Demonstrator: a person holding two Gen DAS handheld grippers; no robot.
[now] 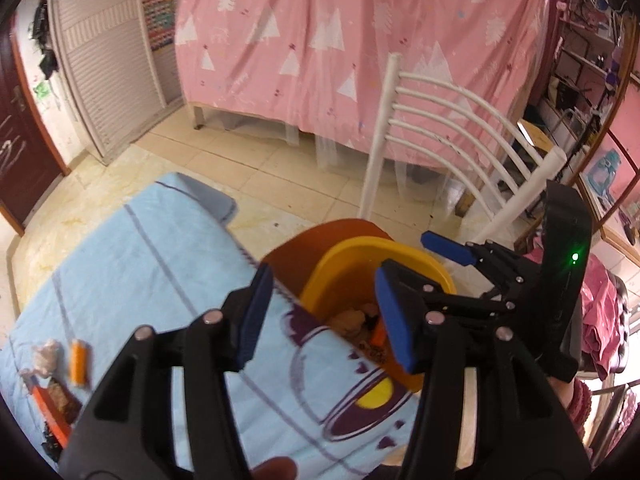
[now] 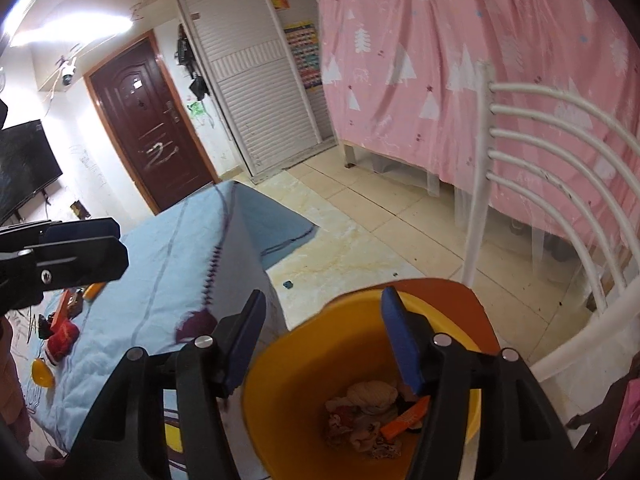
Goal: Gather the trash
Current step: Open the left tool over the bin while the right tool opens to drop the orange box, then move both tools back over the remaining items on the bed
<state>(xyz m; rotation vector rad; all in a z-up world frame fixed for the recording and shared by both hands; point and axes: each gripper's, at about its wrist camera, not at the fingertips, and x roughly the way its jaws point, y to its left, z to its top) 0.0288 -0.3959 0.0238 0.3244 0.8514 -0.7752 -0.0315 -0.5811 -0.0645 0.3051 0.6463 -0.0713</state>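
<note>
Blue-quilted table (image 1: 140, 264) carries the remaining trash at its far-left end; yellow bin (image 2: 280, 392) sits on the orange chair seat (image 2: 476, 312) off the table's right edge, already holding scraps. My right tongs (image 2: 320, 344) hang spread and empty over the bin. My left tongs (image 1: 320, 312), also spread and empty, are nearer the leftovers. Orange tube (image 1: 78, 362) lies down-left of them, long axis roughly fore-aft, open quilt around it.

Right hand-held gripper (image 2: 322, 344) hangs open-jawed above yellow bin (image 2: 280, 392).
</note>
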